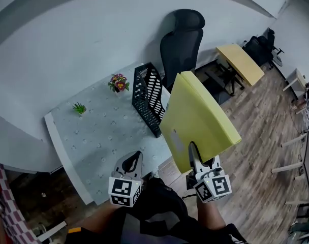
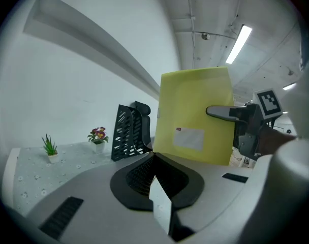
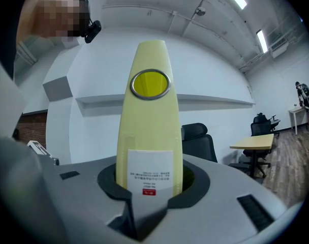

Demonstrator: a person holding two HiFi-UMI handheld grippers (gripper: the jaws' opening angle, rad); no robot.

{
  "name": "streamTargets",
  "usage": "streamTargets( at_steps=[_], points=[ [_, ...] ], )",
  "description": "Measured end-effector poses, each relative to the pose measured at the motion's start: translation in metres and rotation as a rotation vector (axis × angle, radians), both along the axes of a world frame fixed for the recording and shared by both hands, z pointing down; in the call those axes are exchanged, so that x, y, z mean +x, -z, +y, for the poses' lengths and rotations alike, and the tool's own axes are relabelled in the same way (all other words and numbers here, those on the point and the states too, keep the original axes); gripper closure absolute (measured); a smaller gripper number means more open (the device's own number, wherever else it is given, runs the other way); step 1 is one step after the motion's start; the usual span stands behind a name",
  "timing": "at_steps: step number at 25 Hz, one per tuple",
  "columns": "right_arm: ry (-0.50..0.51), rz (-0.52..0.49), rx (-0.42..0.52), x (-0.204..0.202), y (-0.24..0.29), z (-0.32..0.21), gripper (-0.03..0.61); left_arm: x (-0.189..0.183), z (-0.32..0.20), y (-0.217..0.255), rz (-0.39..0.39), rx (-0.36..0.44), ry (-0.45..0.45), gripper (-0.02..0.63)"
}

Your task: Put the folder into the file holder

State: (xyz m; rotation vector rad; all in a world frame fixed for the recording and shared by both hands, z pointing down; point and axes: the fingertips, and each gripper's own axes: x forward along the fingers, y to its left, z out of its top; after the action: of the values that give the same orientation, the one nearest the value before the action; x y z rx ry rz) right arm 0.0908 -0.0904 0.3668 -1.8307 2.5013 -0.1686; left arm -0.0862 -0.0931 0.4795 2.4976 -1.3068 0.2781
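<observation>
Task progress: we judge the task as about half done. The folder is lifted, but it is not yet in the file holder.
Folder: the yellow folder (image 1: pixel 197 118) is in the air at the centre right of the head view, standing on its edge, to the right of the file holder and apart from it.
Right hand-held gripper: the right hand-held gripper (image 1: pixel 193 154) is pinching the folder at its lower end. In the right gripper view the labelled spine (image 3: pixel 149 179) stands upright between its jaws.
Left hand-held gripper: the left hand-held gripper (image 1: pixel 135 159) is at the lower centre, over the near edge of the surface (image 1: pixel 93 131). Its jaws are pressed together with nothing between them.
File holder: the black file holder (image 1: pixel 148 98) stands upright on the right part of the surface. We see no paper in it, but the inside is not fully in view.
What is left: we think the folder must come over the open slots and go down into one.
Other things: a flower pot (image 1: pixel 118 83) and a small green plant (image 1: pixel 79 108) stand at the upper left of the surface.
</observation>
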Motion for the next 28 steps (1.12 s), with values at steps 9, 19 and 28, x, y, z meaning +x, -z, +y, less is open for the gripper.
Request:
streamTargets(
  at_steps=[9,19,28],
  points=[
    [0.106,-0.009,0.059,-0.014,0.013,-0.104,0.436,-0.031,-0.068,0.002,-0.019,0.003,0.17,0.609],
    [0.207,-0.061,0.061,-0.036,0.001,-0.178,0.436,-0.042,-0.117,-0.009,-0.048,-0.058,0.277,0.609],
    [0.233,-0.092,0.059,-0.046,-0.027,-0.201,0.434,-0.043,-0.133,-0.031,-0.083,-0.127,0.292,0.609]
  ],
)
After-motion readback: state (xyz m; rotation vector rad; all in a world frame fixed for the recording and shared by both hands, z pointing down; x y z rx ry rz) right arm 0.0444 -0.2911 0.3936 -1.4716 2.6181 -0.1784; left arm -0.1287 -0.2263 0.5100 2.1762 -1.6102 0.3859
